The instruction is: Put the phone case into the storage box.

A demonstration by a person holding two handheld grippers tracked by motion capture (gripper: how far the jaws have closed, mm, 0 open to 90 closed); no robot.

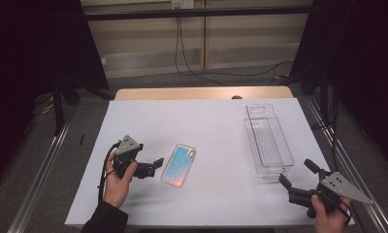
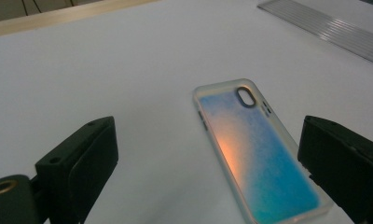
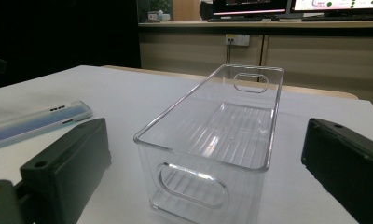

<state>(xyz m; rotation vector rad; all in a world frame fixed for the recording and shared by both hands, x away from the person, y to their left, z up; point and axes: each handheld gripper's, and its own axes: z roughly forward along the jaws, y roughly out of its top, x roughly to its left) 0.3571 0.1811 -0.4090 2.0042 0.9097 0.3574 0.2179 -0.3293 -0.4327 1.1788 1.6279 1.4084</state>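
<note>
Blue and orange, the phone case (image 1: 179, 165) lies flat on the white table (image 1: 206, 126), just beside the left gripper (image 1: 155, 164), which points at its long edge. This gripper has its jaws spread wide and holds nothing; in the left gripper view the case (image 2: 254, 149) sits between the two black jaws but closer to the right one, and a little ahead of them. To do this step well, I think the hand should move slightly so the case comes to the middle, then go low, because the case is thin and lies flat, and the jaws can slide over it if they close too high. It may be better to catch it across its short width, near one end, and to tip one edge up first. The right gripper (image 1: 297, 180) waits near the front end of the clear plastic box (image 1: 268, 141), also with jaws wide and empty, and the box (image 3: 212, 140) stands upright and empty between its jaws in the right gripper view. Nothing lies between the case and the box, so the way looks free; only the thin wall of the box could be hit when something goes in.
</note>
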